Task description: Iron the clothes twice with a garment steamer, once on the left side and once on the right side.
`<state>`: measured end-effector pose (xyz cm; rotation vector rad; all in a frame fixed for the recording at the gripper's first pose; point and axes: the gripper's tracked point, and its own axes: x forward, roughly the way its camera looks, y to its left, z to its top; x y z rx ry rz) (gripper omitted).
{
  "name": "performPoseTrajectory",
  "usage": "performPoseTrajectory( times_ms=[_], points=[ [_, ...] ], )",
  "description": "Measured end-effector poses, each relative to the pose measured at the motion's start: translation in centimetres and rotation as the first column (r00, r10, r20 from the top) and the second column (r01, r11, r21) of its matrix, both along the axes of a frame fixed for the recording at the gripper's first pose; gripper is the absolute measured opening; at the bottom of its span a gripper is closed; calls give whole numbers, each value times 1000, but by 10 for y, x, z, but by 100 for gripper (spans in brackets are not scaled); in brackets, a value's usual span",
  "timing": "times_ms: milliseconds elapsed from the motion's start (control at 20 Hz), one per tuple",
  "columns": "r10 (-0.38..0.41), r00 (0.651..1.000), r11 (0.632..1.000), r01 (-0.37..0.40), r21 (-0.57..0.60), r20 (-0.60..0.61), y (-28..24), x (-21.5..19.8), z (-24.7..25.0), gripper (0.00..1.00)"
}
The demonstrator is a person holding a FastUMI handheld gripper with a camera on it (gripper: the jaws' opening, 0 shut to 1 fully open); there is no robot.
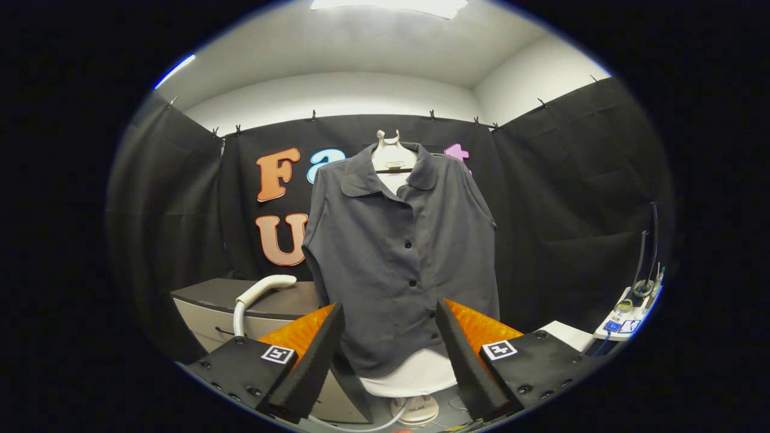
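Here we find the gripper (390, 355) with jaws open and empty; beyond them the grey shirt (400, 252) hangs on a mannequin. The steamer (261, 297) hose shows partly, its head hidden.

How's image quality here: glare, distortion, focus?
Gripper view: strong fisheye bending at the booth walls; ceiling light blown out; shirt evenly lit and sharp, buttons readable; open gripper fingers slightly soft, nothing between them; steamer handle clear beside the shirt.

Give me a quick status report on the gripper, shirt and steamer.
Gripper open, holding nothing. Grey shirt hangs on mannequin just ahead of fingers. Steamer handle rests on cabinet, left of shirt, not yet picked up. Nothing blocking.
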<state>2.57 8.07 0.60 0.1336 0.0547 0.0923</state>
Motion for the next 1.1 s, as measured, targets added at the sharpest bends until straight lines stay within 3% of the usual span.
performPoseTrajectory(
  times_ms=[200, 550, 650, 800, 1100],
  points=[
    [22, 1000, 1000, -22, -16, 4, 31, 19, 13, 97],
    [130, 991, 990, -128, -64, 32, 132, 62, 41, 96],
    [156, 987, 987, -154, -51, 35, 168, 79, 49, 96],
    [259, 966, 966, -259, 13, 29, 252, 98, 55, 96],
    [302, 953, 953, -302, 6, -40, 370, 178, 31, 96]
  ],
)
